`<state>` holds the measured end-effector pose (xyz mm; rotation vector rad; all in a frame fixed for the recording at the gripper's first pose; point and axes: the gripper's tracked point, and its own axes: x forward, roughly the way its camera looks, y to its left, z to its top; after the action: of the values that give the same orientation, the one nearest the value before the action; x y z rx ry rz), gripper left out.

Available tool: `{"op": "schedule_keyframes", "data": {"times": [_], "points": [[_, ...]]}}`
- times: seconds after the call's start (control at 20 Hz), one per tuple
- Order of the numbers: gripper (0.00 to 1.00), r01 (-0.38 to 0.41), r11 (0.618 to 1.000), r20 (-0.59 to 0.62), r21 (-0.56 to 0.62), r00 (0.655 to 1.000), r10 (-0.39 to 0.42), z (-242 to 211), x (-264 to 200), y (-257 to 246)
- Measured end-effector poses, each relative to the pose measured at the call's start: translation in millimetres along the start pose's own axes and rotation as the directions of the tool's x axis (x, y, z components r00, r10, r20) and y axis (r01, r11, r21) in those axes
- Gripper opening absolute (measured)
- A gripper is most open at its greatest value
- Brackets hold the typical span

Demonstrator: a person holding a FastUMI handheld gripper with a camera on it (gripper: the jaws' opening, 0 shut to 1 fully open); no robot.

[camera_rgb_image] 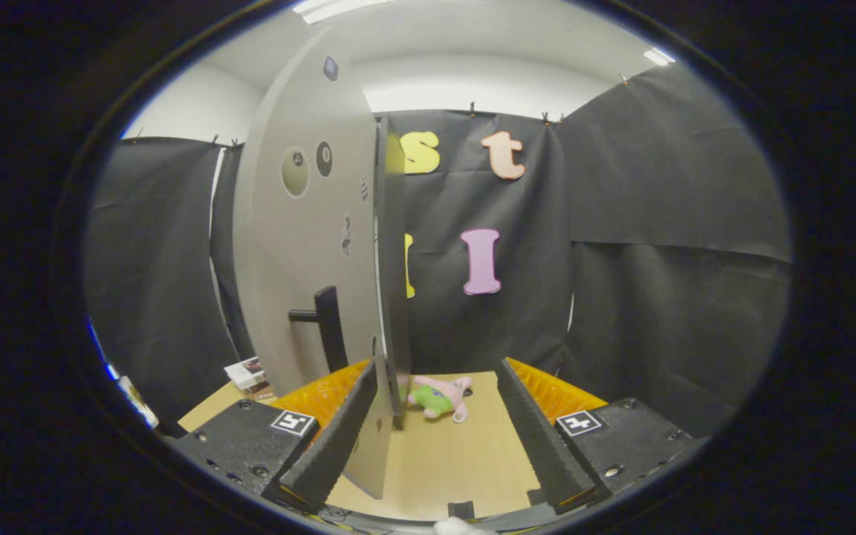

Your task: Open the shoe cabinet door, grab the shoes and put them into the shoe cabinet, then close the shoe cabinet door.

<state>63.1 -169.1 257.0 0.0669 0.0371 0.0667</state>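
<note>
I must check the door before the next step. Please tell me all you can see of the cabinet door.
The cabinet door is a pale grey, smooth panel, standing upright and swung open, seen nearly edge-on. A dark bar handle sticks out low on its face, and small round stickers sit higher up. Its lower free edge stands between the open jaws of the gripper, close to the left one; whether it touches is unclear.
</note>
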Motion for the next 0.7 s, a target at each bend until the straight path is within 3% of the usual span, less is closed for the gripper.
{"op": "schedule_keyframes", "data": {"times": [0.25, 0.7], "points": [[1.00, -0.118, 0.993, -0.002, -0.006, 0.993, 0.118, 6, 29, 13], [0.96, -0.144, 0.989, -0.007, -0.035, 0.990, 0.144, 6, 28, 46]]}}
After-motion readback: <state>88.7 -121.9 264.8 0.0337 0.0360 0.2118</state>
